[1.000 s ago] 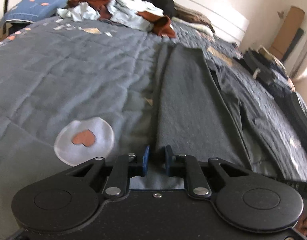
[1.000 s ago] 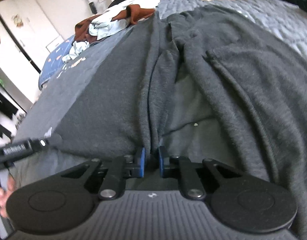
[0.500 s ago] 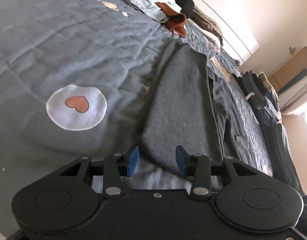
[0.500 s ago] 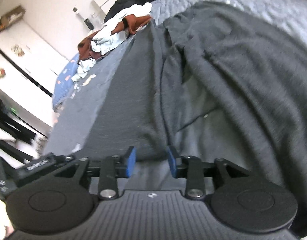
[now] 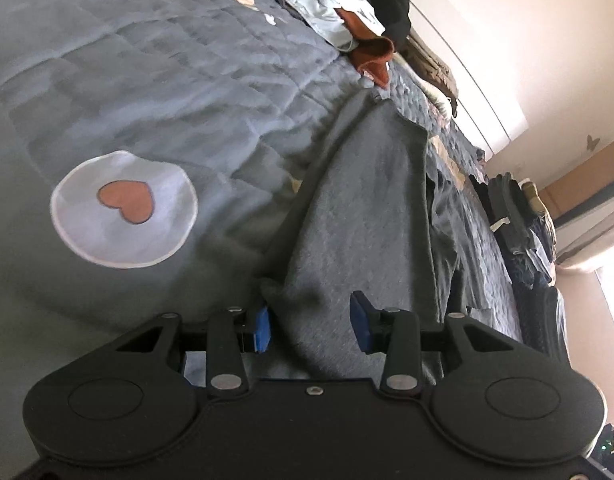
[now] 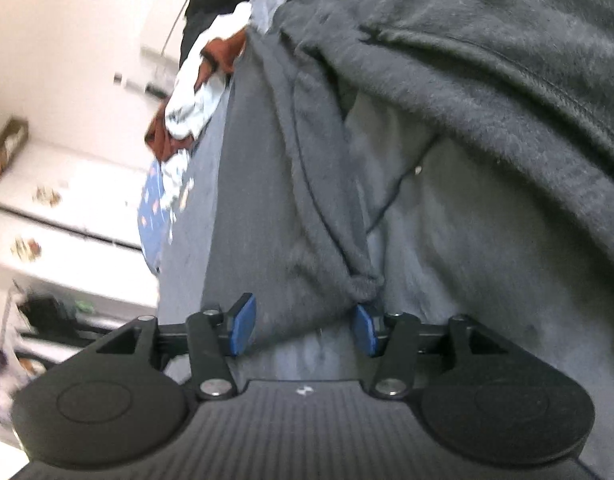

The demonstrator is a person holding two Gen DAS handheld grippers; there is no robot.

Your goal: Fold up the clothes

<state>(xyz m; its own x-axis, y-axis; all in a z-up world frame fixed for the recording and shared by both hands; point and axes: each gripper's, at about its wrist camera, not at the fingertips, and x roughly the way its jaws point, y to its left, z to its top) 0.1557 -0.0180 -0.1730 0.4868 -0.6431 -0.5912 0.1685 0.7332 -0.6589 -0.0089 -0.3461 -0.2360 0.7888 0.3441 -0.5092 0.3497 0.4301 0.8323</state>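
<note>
- While both grippers stand with their blue pads spread and nothing pinched, the dark grey fleece garment [image 5: 363,216] lies stretched out along the grey quilted bedspread [image 5: 155,80], one long side turned in over itself into a narrow panel.
- On the left, the left gripper [image 5: 311,326] sits at the near end of that folded panel, cloth lying loose between its open fingers; the panel's left edge runs fairly straight, just right of the heart patch [image 5: 125,202].
- Whether a fold has just been laid or a new grasp is coming, I cannot settle; either way, the folded edge should stay straight and flat.
- In the middle, the seam of the turned-in layer [image 6: 319,208] bunches near the hem and would want smoothing.
- On the right, the right gripper [image 6: 303,326] straddles the same near hem, open; the far side of the garment [image 6: 507,72] is rumpled and thick.
- Beyond, the heap of unfolded clothes [image 5: 339,12] lies well apart near the headboard.
</note>
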